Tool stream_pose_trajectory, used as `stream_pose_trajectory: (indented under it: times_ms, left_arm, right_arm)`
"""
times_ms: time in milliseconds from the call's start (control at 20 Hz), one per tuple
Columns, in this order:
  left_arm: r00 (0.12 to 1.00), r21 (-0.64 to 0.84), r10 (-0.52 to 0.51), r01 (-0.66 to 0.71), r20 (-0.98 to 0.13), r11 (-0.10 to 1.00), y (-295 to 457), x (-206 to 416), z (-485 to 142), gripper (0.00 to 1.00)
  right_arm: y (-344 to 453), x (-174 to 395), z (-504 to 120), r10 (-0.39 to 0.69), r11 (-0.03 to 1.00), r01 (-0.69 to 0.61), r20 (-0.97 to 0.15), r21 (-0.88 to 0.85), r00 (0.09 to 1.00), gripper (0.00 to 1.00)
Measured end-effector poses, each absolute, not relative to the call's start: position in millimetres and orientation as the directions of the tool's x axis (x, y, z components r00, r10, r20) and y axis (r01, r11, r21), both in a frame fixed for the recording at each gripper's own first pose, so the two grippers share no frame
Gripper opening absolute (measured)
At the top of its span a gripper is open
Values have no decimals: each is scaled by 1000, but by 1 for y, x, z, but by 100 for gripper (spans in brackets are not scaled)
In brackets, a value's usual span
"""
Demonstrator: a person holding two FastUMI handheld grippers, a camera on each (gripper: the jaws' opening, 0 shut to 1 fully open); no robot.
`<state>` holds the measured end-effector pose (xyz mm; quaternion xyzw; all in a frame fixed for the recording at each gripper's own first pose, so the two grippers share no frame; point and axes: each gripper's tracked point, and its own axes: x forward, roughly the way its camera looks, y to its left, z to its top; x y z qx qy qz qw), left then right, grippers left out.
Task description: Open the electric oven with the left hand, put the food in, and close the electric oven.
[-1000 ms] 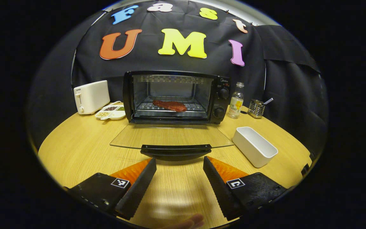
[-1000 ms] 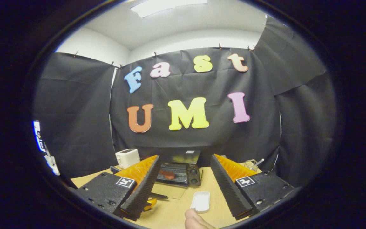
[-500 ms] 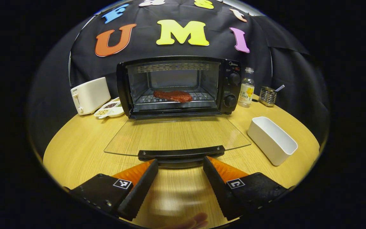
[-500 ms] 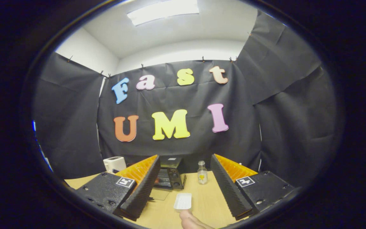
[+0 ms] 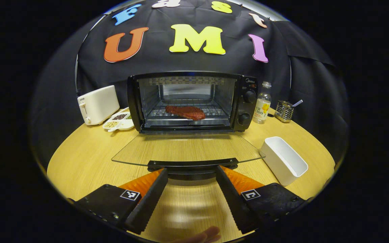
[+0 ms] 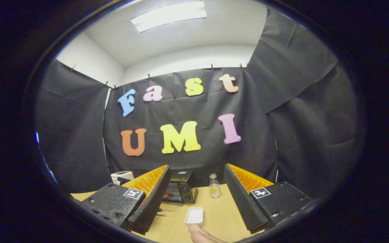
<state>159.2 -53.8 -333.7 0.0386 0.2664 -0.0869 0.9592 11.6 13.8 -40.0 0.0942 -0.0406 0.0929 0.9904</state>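
Already the electric oven (image 5: 191, 101) stands open and the food, a reddish slab of meat (image 5: 185, 112), is seen lying on the wire rack (image 5: 211, 110) inside the cavity, so the loading step may be judged done and the closing step is the one in hand. The glass door (image 5: 187, 148) is folded down nearly flat over the wooden table (image 5: 79, 158), with its dark handle bar (image 5: 192, 164) along the near edge. In the left gripper view the left gripper (image 5: 191, 182) is held low before that handle, its fingers spread wide apart and empty, their tips just beside the bar at either end of its middle stretch; whether they touch it cannot be told. In the right gripper view the right gripper (image 6: 196, 192) is held high and well apart from the oven, fingers likewise spread and holding nothing, with the white rectangular dish (image 6: 194, 215) seen empty on the table below it.

For the next move, the handle would need to be caught or the door's edge pushed from beneath, and the door swung up on its hinge until it meets the oven front. The lift should probably be kept even across the bar so that the glass is not twisted. Care would also be called for beside the white dish, which stands near the door's right corner. A toaster (image 5: 97, 104) and a small bottle (image 5: 262, 103) flank the oven and lie outside the door's path.
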Motion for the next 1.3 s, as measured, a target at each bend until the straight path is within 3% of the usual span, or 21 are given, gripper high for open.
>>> stream_pose_trajectory:
  times_ms: [200,350,400,500,550,700,750,900,950,1000,1150,1200,1250,1300]
  left_arm:
    - [871,77,-127,185,-475,980,-55,172,-305,93]
    - [881,42,-136,174,-452,984,-57,184,-286,94]
    - [886,29,-141,172,-442,985,-57,189,-278,96]
    - [894,4,-151,169,-422,986,-57,203,-267,99]
    - [894,-12,-155,165,-420,986,-58,210,-265,98]
    - [882,-69,-197,185,-428,980,-67,235,-263,98]
    - [877,-61,-177,167,-446,984,-63,247,-265,98]
    - [881,-12,-82,87,-465,996,-43,271,-260,98]
    - [889,-38,-98,91,-448,995,-46,269,-251,97]
    - [897,-74,-125,103,-424,992,-52,264,-239,95]
    - [924,-103,-160,132,-347,986,-56,231,-203,95]
    - [932,-90,-157,134,-328,987,-53,219,-194,95]
    - [940,-77,-153,135,-305,988,-50,206,-182,94]
    - [947,-68,-153,139,-281,988,-48,191,-170,95]
  right_arm:
    - [19,14,-47,213,953,-227,92,200,973,100]
    - [9,20,-55,199,963,-210,77,171,977,95]
    - [-1,23,-53,176,967,-189,85,170,981,100]
    - [-14,28,-55,139,972,-153,88,176,986,95]
    - [-18,28,-59,133,974,-145,83,174,988,100]
    - [-24,29,-67,132,976,-140,59,168,989,95]
    - [-26,29,-68,132,976,-139,54,167,990,100]
    - [-25,28,-72,137,977,-140,33,158,990,95]
    - [-24,28,-75,145,977,-147,24,154,989,100]
    - [-22,25,-78,154,977,-154,15,148,988,95]
    - [-24,26,-79,135,978,-133,1,161,991,100]
    - [-23,25,-79,130,977,-127,-5,172,992,96]
    - [-22,23,-80,126,976,-122,-12,181,992,100]
    - [-23,21,-81,120,977,-114,-21,182,993,95]
